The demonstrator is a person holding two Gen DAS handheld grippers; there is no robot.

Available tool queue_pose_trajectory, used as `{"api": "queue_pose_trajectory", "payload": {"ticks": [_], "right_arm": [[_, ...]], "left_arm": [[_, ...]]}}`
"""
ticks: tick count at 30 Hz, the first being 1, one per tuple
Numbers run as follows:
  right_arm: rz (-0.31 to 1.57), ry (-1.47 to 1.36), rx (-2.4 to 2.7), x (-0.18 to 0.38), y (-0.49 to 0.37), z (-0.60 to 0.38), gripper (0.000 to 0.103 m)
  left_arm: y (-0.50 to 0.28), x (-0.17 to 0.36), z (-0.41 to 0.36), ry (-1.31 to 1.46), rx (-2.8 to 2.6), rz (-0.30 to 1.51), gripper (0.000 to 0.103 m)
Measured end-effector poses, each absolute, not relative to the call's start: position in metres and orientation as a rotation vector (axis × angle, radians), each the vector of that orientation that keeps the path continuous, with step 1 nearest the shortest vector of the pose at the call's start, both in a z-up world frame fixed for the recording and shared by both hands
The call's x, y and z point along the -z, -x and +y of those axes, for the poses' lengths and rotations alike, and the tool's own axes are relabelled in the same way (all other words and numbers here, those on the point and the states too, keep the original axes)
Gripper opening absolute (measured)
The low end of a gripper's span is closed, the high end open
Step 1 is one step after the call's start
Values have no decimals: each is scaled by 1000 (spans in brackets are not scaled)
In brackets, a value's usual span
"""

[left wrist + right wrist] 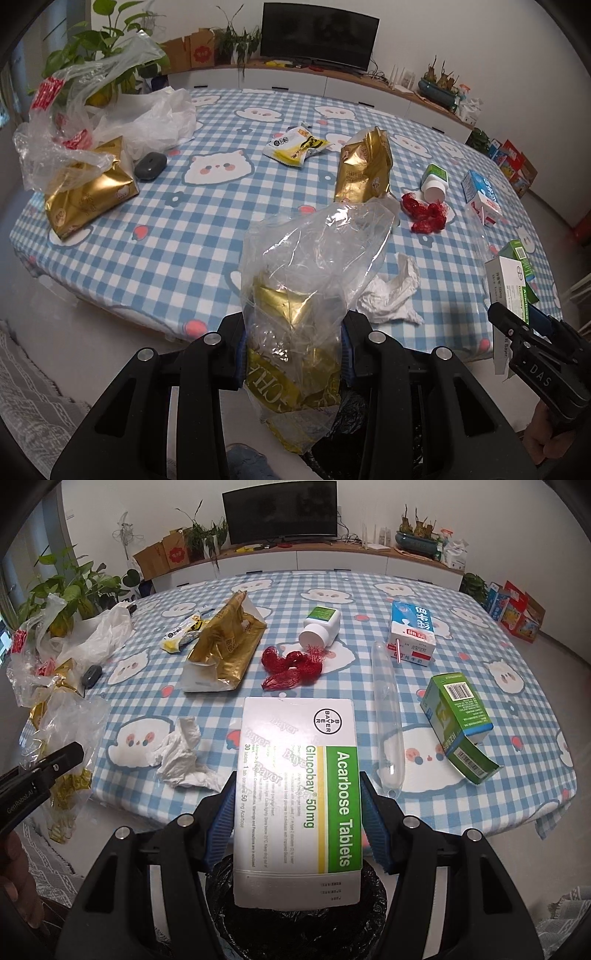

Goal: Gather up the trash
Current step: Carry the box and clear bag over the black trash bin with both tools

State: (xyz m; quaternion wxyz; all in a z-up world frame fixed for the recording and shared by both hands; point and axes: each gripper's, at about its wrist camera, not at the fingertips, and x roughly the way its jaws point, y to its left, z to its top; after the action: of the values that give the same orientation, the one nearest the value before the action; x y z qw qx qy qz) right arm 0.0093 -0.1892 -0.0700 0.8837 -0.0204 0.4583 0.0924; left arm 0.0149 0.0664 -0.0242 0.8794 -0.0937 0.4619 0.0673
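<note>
My left gripper (293,354) is shut on a clear plastic bag with gold wrapper inside (306,280), held over the black-lined trash bin (347,410) in front of the table. My right gripper (297,823) is shut on a white and green Acarbose tablet box (297,775), held over the same bin (295,919). The box also shows at the right in the left wrist view (511,291). The bag shows at the left in the right wrist view (66,738).
On the checked tablecloth (369,590) lie a crumpled tissue (183,755), gold bag (225,646), red netting (291,666), white pill bottle (319,627), milk carton (412,633), green box (458,722), clear tube (386,716), snack wrapper (295,147), and plastic bags (92,122).
</note>
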Motion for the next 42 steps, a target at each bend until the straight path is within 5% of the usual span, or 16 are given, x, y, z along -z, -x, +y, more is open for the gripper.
{"api": "queue_pose_trajectory", "payload": {"ticks": [42], "right_arm": [[992, 97, -157, 138, 99, -193, 58]], "left_arm": [[110, 118, 31, 222, -125, 1107, 36]]}}
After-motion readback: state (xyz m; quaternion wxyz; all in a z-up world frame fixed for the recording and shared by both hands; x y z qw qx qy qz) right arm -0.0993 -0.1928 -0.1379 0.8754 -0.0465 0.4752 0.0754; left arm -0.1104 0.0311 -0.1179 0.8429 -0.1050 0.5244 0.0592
